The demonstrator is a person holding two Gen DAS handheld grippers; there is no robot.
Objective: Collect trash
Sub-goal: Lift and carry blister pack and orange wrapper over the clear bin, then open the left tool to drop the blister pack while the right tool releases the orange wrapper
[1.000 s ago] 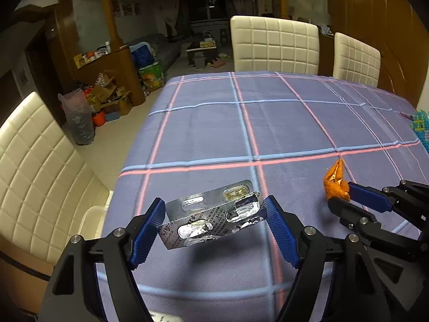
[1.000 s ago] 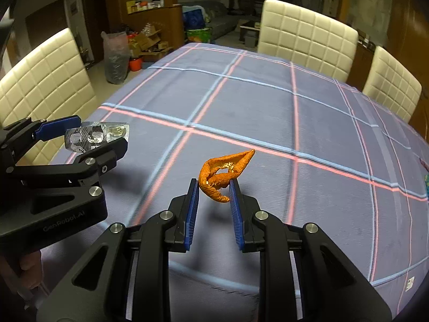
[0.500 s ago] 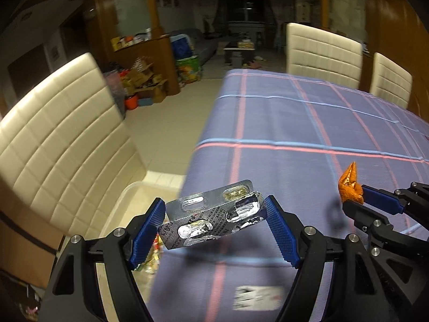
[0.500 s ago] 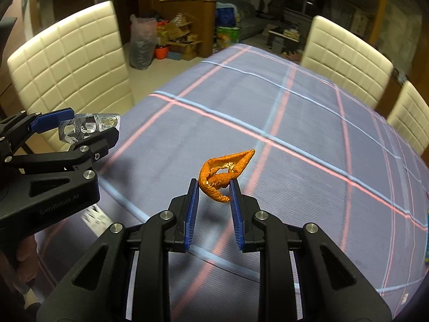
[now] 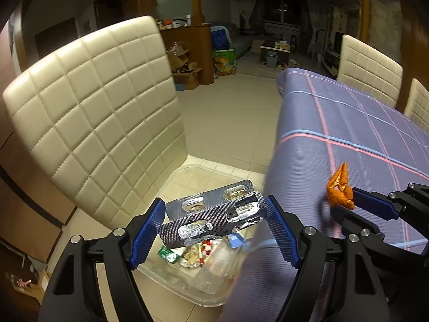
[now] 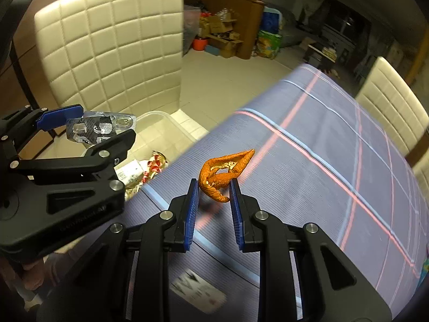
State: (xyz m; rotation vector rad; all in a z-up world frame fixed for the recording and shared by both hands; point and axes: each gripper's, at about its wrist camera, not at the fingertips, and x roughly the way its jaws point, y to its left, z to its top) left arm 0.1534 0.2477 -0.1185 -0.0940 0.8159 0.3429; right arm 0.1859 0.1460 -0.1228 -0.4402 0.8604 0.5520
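Striped cloth (image 5: pixel 335 123), crinkled foil blister pack (image 5: pixel 214 218), curled orange peel (image 6: pixel 224 173)

Open floor gap between cream chair (image 5: pixel 102 123) and table edge (image 5: pixel 278 177) — clear bin (image 5: pixel 187 281) below, trash-strewn, unobstructed from above

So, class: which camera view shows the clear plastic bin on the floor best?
The left wrist view: the clear plastic bin lies directly ahead, rim and trash inside visible beneath the blister pack. The right wrist view shows only part of it, behind the left tongs.

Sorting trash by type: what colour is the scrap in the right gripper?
Orange peel, clearest in the right wrist view.
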